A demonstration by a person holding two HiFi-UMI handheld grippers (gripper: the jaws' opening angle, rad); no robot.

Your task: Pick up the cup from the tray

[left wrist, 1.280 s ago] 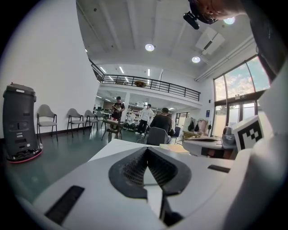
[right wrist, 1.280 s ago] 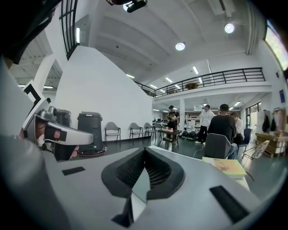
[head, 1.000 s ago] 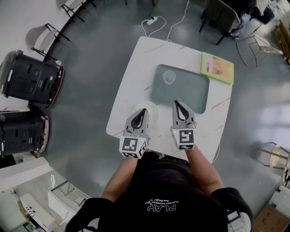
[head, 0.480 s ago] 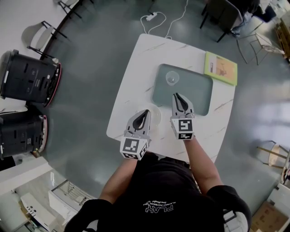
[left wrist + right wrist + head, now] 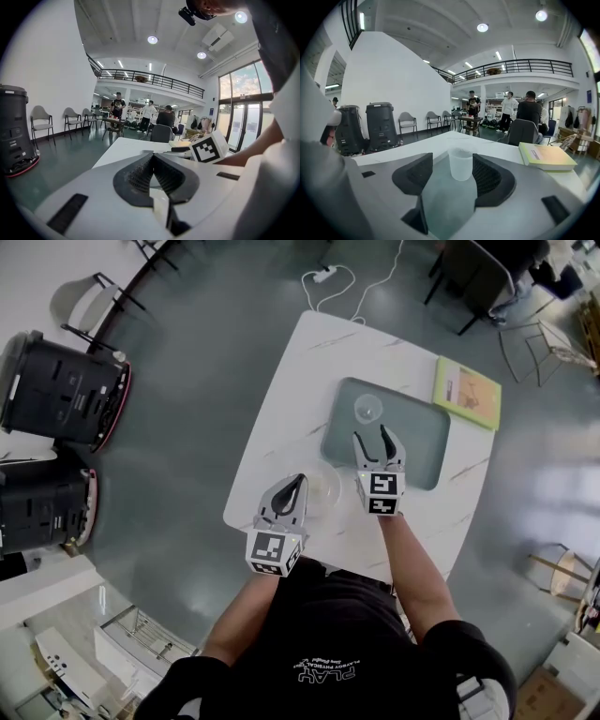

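Reaching farther over tray [image 5: 422, 442], right gripper [image 5: 372, 435], jaws newly wide, nearer cup [image 5: 367, 409]; left gripper [image 5: 299, 480], jaws together.

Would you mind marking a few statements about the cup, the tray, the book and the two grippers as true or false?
1. The cup stands upright on the tray. True.
2. The right gripper is shut on the cup. False: its jaws have just been opening and stand apart with nothing between them. The cup stands just ahead of them, untouched.
3. The left gripper has its jaws together. True.
4. The yellow-green book lies on the tray. False: it lies on the white table, beside the tray's far right edge.
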